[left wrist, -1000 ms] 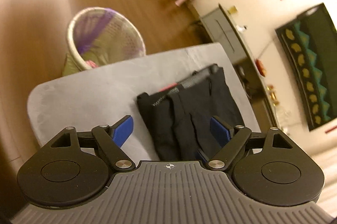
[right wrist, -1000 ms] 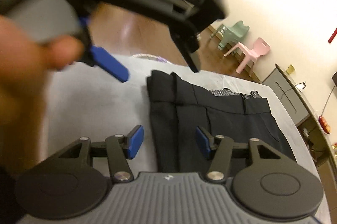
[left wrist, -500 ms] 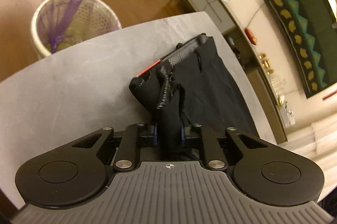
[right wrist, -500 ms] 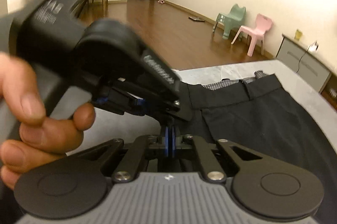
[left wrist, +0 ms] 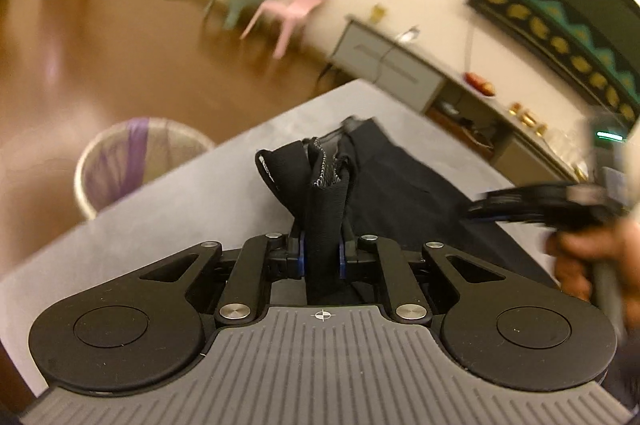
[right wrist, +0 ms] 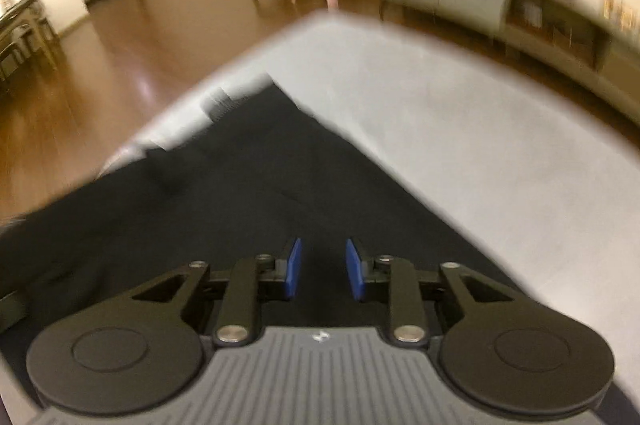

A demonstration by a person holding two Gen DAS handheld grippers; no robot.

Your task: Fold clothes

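l gripper (left wrist: 320,257) clamps black shorts (left wrist: 384,169); r gripper (right wrist: 323,267) opening, empty.

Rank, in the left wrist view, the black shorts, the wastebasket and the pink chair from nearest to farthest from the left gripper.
1. Black shorts: clamped between the left gripper's pads, on the grey table.
2. Wastebasket: on the floor to the left, just past the table edge.
3. Pink chair: by the far wall, beside a green chair.

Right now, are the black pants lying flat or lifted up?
Partly lifted: the left gripper pinches up one bunched corner of the pants; the rest lies on the table.
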